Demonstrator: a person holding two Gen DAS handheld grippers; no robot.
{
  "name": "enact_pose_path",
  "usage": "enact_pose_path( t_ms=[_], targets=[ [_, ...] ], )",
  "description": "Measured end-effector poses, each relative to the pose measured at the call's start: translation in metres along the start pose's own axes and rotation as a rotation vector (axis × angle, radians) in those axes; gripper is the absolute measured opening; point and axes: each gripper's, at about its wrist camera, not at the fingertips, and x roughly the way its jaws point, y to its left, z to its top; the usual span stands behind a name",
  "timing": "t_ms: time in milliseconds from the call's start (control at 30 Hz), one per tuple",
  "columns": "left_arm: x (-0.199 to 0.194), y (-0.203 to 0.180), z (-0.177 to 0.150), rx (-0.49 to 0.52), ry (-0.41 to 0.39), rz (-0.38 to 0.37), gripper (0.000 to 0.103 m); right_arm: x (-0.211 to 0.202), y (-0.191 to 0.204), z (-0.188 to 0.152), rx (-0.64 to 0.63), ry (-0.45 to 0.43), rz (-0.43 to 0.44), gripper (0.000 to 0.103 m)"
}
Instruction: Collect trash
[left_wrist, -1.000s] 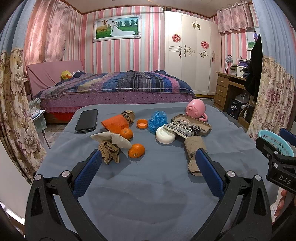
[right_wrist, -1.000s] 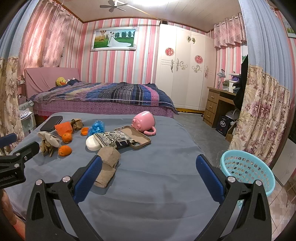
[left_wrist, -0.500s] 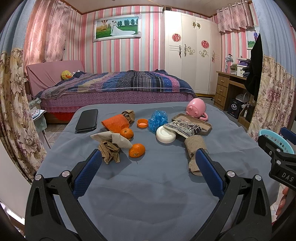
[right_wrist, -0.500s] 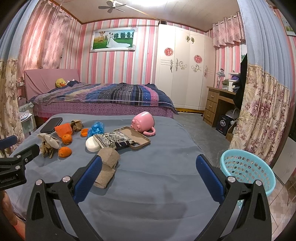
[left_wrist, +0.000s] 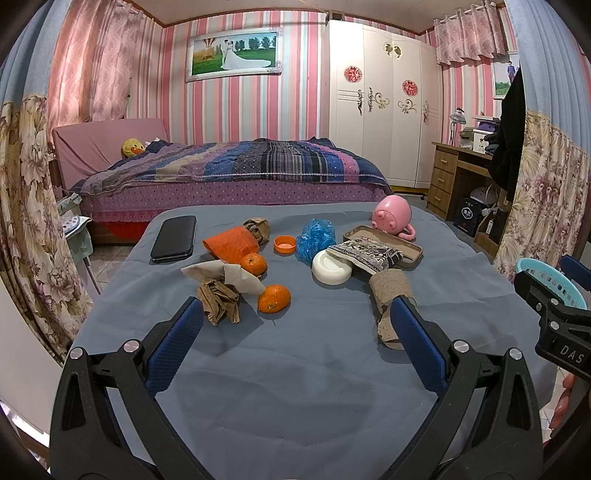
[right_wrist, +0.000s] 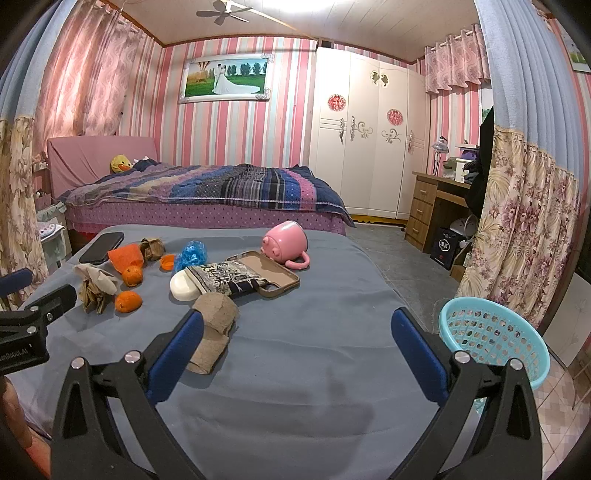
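Note:
On the grey-blue tablecloth (left_wrist: 295, 354) lie scraps: a flattened cardboard tube (left_wrist: 390, 301) (right_wrist: 214, 328), a crumpled brown paper (left_wrist: 218, 300) under a beige paper sheet (left_wrist: 221, 274), a second brown wad (left_wrist: 258, 228), a crumpled blue plastic bag (left_wrist: 314, 239) and an orange wrapper (left_wrist: 231, 246). My left gripper (left_wrist: 295, 332) hovers open over the near cloth, empty, its right finger beside the tube. My right gripper (right_wrist: 295, 336) is open and empty too, with the tube by its left finger. A turquoise basket (right_wrist: 493, 341) stands on the floor at the right.
Also on the table: two oranges (left_wrist: 274, 297) (left_wrist: 254, 263), an orange cap (left_wrist: 284, 243), a white round dish (left_wrist: 331, 267), a patterned pouch (left_wrist: 364, 254) on a brown phone case (left_wrist: 406, 251), a pink mug (left_wrist: 392, 215) on its side, a black phone (left_wrist: 174, 237). Bed behind, desk right.
Both grippers stay open and nearly still. The right wrist view has drifted slightly; nothing on the table moved.

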Motion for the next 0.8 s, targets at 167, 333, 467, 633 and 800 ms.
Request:
enact_pose_path(
  t_ms=[167, 333, 467, 633, 800],
  targets=[
    [0.002, 0.001, -0.002, 0.004, 0.011, 0.002, 0.098, -0.001, 0.000, 0.000, 0.002, -0.002, -0.002, 0.099],
    [0.005, 0.006, -0.003, 0.004, 0.019, 0.011, 0.098, -0.001, -0.002, -0.001, 0.005, -0.002, -0.002, 0.099],
    [0.010, 0.011, 0.000, 0.000, 0.040, 0.016, 0.098, 0.001, -0.004, 0.000, 0.022, -0.011, 0.008, 0.099],
    [0.012, 0.017, 0.008, 0.003, 0.045, 0.042, 0.098, 0.005, -0.006, 0.008, 0.036, -0.022, 0.036, 0.099],
    [0.017, 0.029, 0.026, -0.055, 0.036, 0.042, 0.098, 0.010, -0.003, 0.027, 0.040, 0.008, 0.081, 0.099]
  ],
)
